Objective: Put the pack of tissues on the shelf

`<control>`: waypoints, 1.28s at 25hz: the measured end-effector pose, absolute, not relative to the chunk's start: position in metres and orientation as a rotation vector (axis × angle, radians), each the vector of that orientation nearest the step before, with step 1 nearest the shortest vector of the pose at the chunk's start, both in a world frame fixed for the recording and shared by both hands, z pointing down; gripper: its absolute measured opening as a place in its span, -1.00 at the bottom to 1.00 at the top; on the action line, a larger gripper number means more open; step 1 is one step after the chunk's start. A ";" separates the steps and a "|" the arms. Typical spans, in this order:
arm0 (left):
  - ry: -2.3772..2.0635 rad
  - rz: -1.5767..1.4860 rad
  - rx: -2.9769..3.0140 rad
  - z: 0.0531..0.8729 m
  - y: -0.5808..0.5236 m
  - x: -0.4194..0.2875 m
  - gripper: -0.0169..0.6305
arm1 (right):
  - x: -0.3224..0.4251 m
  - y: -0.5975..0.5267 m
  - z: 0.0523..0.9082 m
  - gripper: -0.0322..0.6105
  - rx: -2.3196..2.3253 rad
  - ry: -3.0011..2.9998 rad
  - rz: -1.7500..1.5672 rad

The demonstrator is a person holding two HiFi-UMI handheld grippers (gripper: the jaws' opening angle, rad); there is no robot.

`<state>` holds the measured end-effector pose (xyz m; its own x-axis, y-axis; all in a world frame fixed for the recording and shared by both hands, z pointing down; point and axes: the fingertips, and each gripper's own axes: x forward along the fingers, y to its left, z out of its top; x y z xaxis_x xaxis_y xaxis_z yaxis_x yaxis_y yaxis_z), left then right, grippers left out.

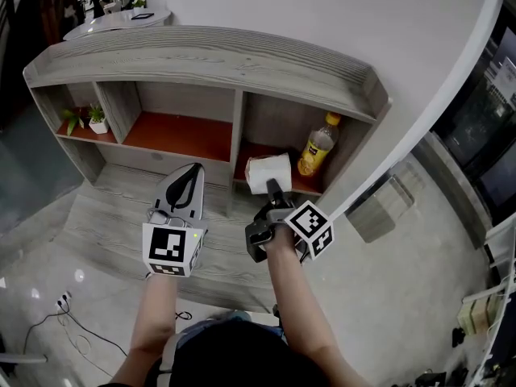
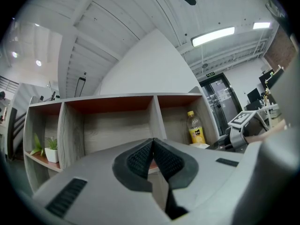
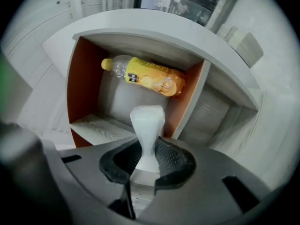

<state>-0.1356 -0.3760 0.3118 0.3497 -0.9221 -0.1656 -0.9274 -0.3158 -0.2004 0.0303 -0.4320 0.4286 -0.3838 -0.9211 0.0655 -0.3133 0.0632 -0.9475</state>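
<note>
The white pack of tissues (image 1: 268, 172) is pinched in my right gripper (image 1: 273, 190), which is shut on its near end. In the head view the pack hangs at the mouth of the right compartment of the grey wooden shelf (image 1: 210, 55), left of a yellow bottle (image 1: 318, 144). The right gripper view is rolled sideways: the pack (image 3: 147, 125) sticks out from my right gripper (image 3: 146, 156) toward that red-lined compartment. My left gripper (image 1: 184, 185) hovers before the middle compartment. Its jaws meet with nothing between them in the left gripper view (image 2: 153, 161).
The shelf has three red-floored compartments (image 2: 112, 125). Small potted plants (image 1: 90, 119) stand in the left one, and the middle one (image 1: 181, 131) holds nothing. A grey wooden ledge (image 1: 121, 216) runs below the shelf. Cables (image 1: 72, 313) lie on the floor at lower left.
</note>
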 end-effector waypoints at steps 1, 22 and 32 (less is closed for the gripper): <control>1.654 0.028 -2.357 0.312 -0.376 -0.136 -0.92 | 0.030 -0.433 0.432 -0.60 -1.194 1.696 -1.369; 1.641 -0.009 -2.370 0.319 -0.372 -0.139 -0.91 | 0.028 -0.448 0.437 -0.26 -1.216 1.565 -1.403; 1.606 -0.021 -2.400 0.324 -0.372 -0.129 -0.92 | 0.031 -0.430 0.442 0.03 -1.173 1.637 -1.388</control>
<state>-0.1286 -0.3721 0.3238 0.3911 -0.9114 -0.1281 -0.9078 -0.3591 -0.2166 0.0308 -0.4297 0.4420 -0.3606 -0.9313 0.0518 -0.2035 0.0243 -0.9788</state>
